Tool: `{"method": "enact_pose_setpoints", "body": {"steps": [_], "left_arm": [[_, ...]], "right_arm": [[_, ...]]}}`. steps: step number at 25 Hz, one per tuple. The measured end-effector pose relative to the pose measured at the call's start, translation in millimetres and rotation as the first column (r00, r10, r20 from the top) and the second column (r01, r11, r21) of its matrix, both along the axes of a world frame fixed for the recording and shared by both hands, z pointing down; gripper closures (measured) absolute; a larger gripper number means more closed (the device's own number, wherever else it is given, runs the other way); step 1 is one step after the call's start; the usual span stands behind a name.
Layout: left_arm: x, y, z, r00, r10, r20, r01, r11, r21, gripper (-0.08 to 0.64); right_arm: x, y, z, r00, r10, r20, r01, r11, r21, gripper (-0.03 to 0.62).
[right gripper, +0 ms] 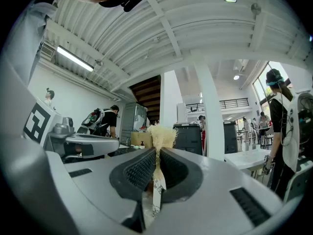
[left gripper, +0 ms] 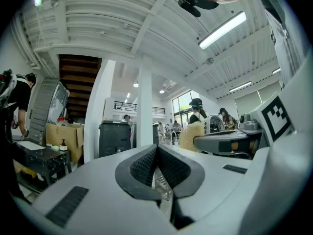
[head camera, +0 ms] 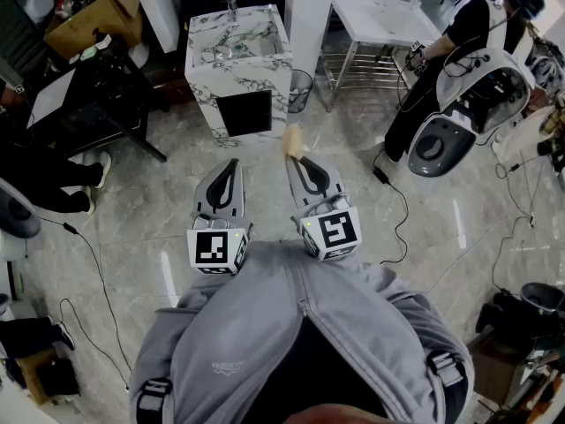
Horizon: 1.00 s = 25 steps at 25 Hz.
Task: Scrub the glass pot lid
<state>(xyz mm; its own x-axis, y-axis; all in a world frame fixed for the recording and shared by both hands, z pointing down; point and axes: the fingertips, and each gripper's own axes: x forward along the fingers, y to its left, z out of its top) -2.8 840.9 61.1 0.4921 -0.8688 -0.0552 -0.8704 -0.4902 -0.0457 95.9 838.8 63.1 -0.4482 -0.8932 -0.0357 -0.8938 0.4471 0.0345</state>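
Observation:
In the head view both grippers are held level over the grey floor, side by side in front of the grey hoodie. My left gripper [head camera: 231, 162] [left gripper: 156, 149] is shut with nothing between its pads. My right gripper [head camera: 297, 160] [right gripper: 156, 153] is shut on a pale yellow fibre scrubber [head camera: 291, 141] [right gripper: 161, 135], whose tuft sticks out past the tips; a printed label hangs below it. That scrubber [left gripper: 191, 133] also shows at the right of the left gripper view. I can make out no glass pot lid in any view.
A marble-patterned sink stand [head camera: 238, 60] with a faucet stands straight ahead. Right of it are a wire bin [head camera: 300, 89], a white table [head camera: 380, 16] and a person [head camera: 459, 51] by a white machine. A black table [head camera: 79, 104] is at the left. Cables [head camera: 402, 219] cross the floor.

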Motion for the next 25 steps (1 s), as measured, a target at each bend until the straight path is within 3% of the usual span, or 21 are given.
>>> {"method": "enact_pose_setpoints", "body": {"steps": [6,13,19,25], "left_arm": [[17,-16,6,1.000,-0.014,0.008,0.014,1.000,-0.001,0.545],[22,-36,14,0.999,-0.030,0.024,0.031,0.999,-0.017,0.545],[6,-80,25,0.999,-0.048,0.000,0.048,0.998,-0.039,0.545],[-9,-150,28,1.000,-0.022,-0.015,0.021,0.998,-0.055,0.545]], "right_arm": [[18,-16,8,1.000,-0.009,-0.002,0.009,1.000,-0.025,0.546],[28,-40,16,0.998,-0.014,0.068,0.015,1.000,-0.018,0.546],[26,-77,32,0.998,0.011,0.066,-0.008,0.999,-0.044,0.546],[9,-148,38,0.998,0.028,0.052,-0.024,0.996,-0.081,0.546]]}}
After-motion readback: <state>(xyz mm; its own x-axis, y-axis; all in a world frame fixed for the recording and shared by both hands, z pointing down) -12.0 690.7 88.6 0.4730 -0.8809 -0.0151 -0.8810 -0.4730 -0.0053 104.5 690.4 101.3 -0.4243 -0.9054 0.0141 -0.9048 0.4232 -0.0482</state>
